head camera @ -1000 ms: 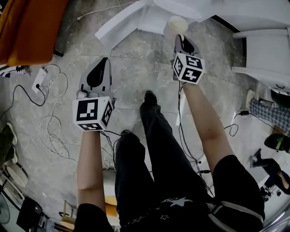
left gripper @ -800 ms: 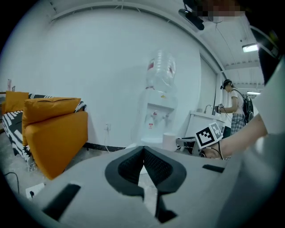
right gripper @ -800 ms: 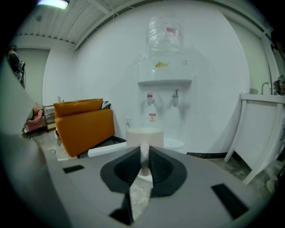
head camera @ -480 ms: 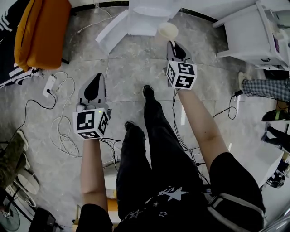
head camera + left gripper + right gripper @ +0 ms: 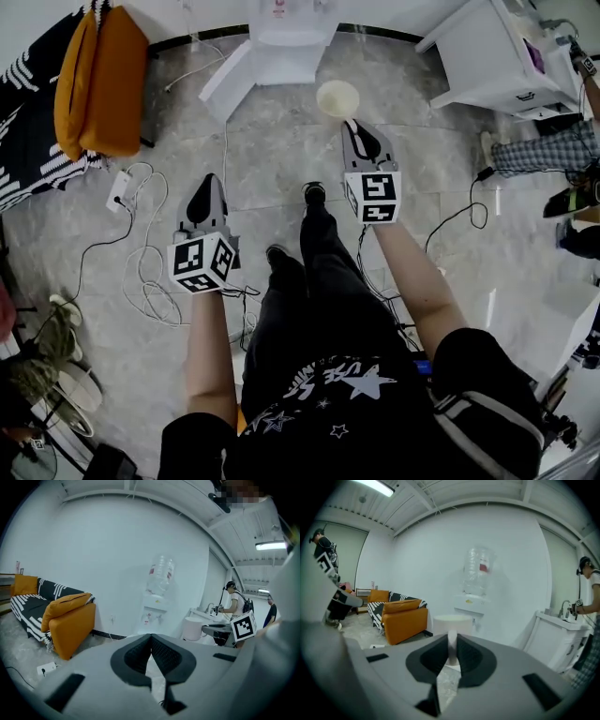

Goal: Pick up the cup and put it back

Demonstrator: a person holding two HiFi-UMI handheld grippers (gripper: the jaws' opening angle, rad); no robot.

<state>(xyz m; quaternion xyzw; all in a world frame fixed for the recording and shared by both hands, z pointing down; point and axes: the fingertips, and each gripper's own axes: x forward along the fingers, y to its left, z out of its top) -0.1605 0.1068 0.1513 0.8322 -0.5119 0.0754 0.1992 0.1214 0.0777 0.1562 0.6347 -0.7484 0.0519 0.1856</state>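
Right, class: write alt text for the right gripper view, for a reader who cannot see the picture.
The right gripper has its jaws closed on the wall of a pale cup, holding it upright in a white-walled room. Behind the cup stand a water dispenser and, to the left, an orange sofa.

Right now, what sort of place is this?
Likely an office lounge or lab break area: a water dispenser, an orange sofa, and cables strewn over the tiled floor.

Both forearms stretch forward; left tongs (image 5: 207, 178) closed empty, right tongs (image 5: 352, 123) pinching the cup (image 5: 336, 97).
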